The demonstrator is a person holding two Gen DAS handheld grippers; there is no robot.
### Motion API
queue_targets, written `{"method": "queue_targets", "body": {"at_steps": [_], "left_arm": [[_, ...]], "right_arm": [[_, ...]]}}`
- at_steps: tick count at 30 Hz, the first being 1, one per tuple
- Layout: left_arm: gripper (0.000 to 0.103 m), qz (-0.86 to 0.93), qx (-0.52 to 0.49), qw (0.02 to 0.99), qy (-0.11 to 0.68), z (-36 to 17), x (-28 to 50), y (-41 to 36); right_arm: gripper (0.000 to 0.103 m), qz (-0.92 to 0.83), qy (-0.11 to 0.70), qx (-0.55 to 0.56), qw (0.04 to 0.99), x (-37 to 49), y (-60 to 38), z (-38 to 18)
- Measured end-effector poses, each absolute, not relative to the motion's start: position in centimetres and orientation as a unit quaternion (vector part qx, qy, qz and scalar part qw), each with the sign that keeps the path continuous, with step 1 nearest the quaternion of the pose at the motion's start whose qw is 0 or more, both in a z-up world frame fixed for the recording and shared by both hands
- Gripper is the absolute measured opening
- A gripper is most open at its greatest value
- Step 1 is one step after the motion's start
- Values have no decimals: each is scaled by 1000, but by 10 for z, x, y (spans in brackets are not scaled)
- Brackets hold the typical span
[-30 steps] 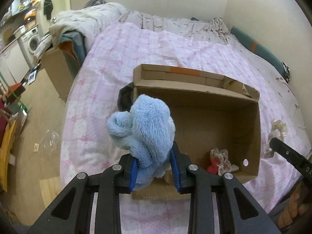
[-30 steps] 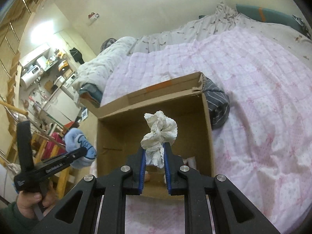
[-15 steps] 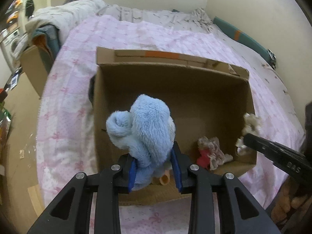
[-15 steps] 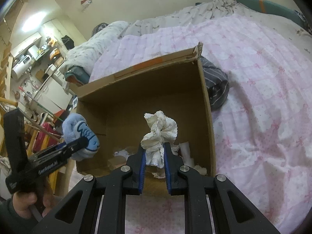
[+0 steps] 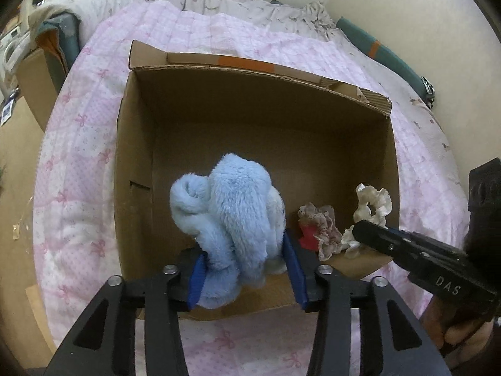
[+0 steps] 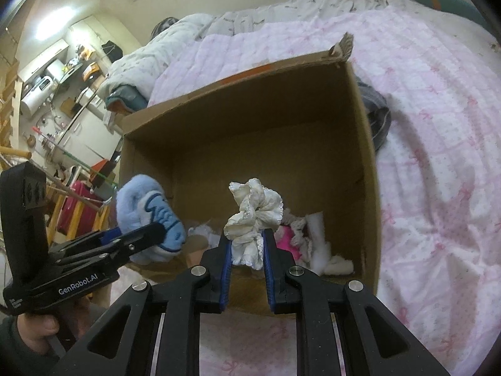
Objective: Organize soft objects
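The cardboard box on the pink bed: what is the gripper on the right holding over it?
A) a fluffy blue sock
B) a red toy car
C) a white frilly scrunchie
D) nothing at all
C: the right gripper is pinched on a white frilly scrunchie just above the open cardboard box; the fluffy blue sock sits in the left gripper, whose jaws are opening.

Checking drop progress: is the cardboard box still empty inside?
No, the brown cardboard box already holds a pink item and white fluffy pieces on its floor.
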State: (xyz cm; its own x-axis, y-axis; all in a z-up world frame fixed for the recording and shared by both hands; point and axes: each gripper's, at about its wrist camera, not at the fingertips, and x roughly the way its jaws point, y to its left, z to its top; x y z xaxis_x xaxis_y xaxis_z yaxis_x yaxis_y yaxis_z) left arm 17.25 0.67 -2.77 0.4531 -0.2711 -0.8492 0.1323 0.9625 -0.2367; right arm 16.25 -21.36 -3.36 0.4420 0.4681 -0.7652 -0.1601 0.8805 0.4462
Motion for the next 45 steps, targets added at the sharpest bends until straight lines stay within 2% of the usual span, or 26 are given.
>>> {"method": "queue_targets", "body": {"at_steps": [4, 6, 11, 12, 13, 15, 23, 27, 35, 45], "left_arm": [[57, -120, -69, 846, 516, -29, 171, 5], [60, -115, -57, 848, 514, -28, 170, 3], [66, -93, -39, 855, 508, -27, 169, 3], [66, -89, -39, 856, 508, -27, 169, 5], [66, -85, -38, 857, 507, -26, 169, 6], [66, -79, -38, 859, 504, -25, 169, 9], [66, -57, -25, 868, 493, -16, 168, 12], [66, -43, -31, 883, 467, -3, 163, 19], [66, -21, -41, 910, 411, 30, 141, 38], [66, 5, -21, 930, 367, 51, 108, 36]], "right_arm": [[19, 194, 498, 164, 829, 162, -213, -36], [20, 198, 500, 169, 826, 162, -212, -37], [30, 199, 506, 189, 818, 164, -214, -40], [36, 196, 507, 194, 817, 166, -215, -41], [58, 193, 507, 200, 816, 166, -216, -40], [81, 190, 500, 223, 815, 167, -221, -40], [83, 172, 501, 244, 812, 169, -228, -41], [95, 172, 484, 228, 827, 165, -226, -30], [103, 157, 443, 198, 860, 151, -229, -2], [103, 145, 403, 190, 883, 119, -237, 32]]}}
